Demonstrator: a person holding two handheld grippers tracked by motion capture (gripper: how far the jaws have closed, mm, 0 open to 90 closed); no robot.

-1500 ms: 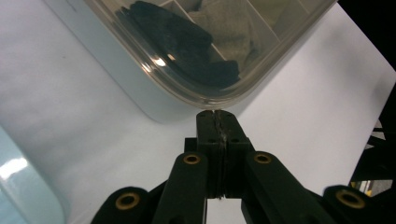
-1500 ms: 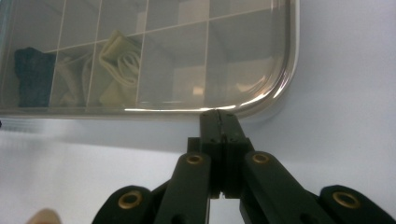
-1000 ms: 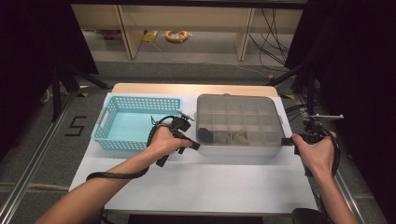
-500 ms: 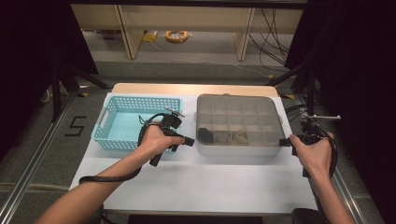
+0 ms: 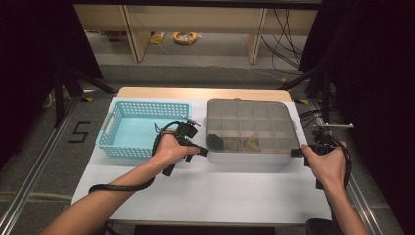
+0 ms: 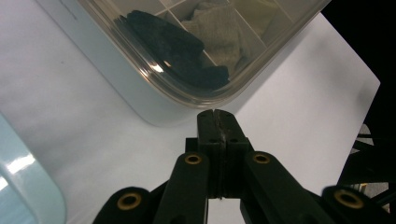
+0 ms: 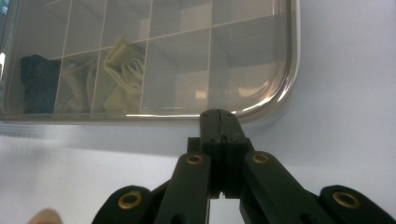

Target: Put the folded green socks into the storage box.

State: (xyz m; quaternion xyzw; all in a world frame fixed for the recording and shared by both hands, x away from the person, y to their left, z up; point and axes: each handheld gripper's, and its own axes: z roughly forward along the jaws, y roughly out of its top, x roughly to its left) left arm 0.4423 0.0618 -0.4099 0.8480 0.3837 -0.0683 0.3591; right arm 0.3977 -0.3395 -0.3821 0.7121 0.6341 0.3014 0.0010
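I have both grippers, left [image 5: 204,152] and right [image 5: 295,152], clenched empty at the near corners of the lidded grey compartment box [image 5: 249,113] beside the turquoise basket [image 5: 115,128]; I'd press evenly.

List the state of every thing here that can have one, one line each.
Clear plastic compartment box: lid closed, flat on the table.
Dark folded cloth: in a near-corner compartment.
Pale folded cloths: in the compartments beside it.
Light blue plastic basket: upright, empty.
Left gripper: shut, tips at the box's corner.
Right gripper: shut, tips at the box's edge.
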